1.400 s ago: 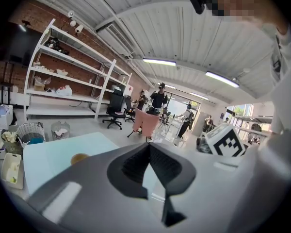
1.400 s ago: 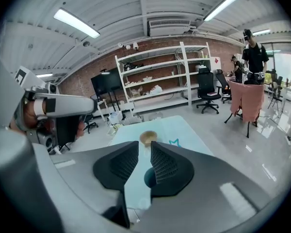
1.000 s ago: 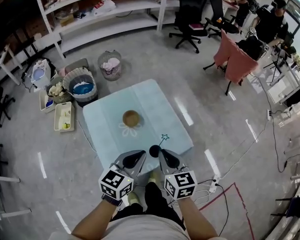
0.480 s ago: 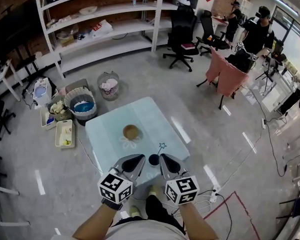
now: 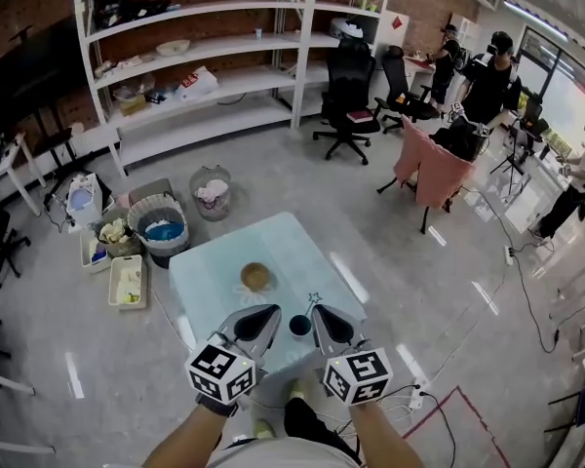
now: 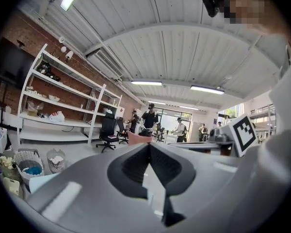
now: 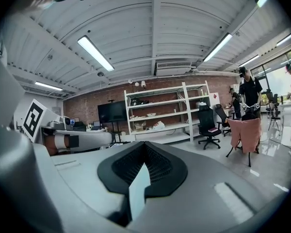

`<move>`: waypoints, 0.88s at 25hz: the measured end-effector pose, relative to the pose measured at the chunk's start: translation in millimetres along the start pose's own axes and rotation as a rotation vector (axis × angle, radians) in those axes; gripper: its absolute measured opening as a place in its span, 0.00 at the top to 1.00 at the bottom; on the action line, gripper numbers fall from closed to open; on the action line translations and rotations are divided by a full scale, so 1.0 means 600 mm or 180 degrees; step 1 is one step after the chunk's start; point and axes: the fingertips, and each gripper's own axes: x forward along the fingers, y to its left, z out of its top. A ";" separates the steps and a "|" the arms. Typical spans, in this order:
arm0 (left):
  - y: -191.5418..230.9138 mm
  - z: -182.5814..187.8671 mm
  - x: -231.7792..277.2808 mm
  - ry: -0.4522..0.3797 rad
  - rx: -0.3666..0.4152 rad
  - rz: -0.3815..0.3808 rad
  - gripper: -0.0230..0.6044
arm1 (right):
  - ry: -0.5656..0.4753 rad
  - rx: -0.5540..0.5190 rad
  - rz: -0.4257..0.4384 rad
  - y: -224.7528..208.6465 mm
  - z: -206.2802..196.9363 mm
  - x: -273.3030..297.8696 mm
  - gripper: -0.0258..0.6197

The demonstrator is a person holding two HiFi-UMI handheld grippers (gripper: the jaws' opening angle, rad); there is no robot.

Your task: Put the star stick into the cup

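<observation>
**A:** State of the hand-held grippers?

**B:** Left hand-held gripper (image 5: 263, 312): jaws together, nothing between them. Right hand-held gripper (image 5: 324, 312): same, closed tip to tip and empty.

**A:** Where are they?

**B:** Side by side over the near edge of the tabletop (image 5: 207, 289). The tips point away from the person and tilt up. Each gripper's own view looks out at the ceiling and the far side of the room.

**A:** Star stick?

**B:** The star stick (image 5: 312, 303) is on the tabletop toward the near right corner, with the star end away from the person. It's just beyond the gap between the two tips, and neither gripper touches it. A dark round thing (image 5: 299, 326) sits at the stick's near end, between the grippers. Can't tell what it is or whether it's joined to the stick.

**A:** Cup?

**B:** The cup (image 5: 255, 276) is brown and upright on a white flower-shaped mat (image 5: 246, 290), mid-tabletop. It's left of the stick and apart from it, so the stick is outside the cup.

**A:** Surroundings?

**B:** Baskets (image 5: 161, 227) stand on the floor left of the tabletop. White shelves (image 5: 195, 66) line the brick wall, with office chairs (image 5: 346, 96) in front of them. People (image 5: 487, 66) are at the far right.
</observation>
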 end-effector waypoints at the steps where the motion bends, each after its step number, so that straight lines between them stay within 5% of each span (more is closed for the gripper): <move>1: -0.002 0.009 -0.002 -0.0028 0.0011 -0.0006 0.95 | -0.0029 -0.0010 0.0009 0.004 0.008 -0.002 0.94; 22: -0.014 0.050 -0.026 -0.0201 0.0148 -0.0004 0.95 | -0.0201 -0.0142 0.0021 0.033 0.054 -0.017 0.94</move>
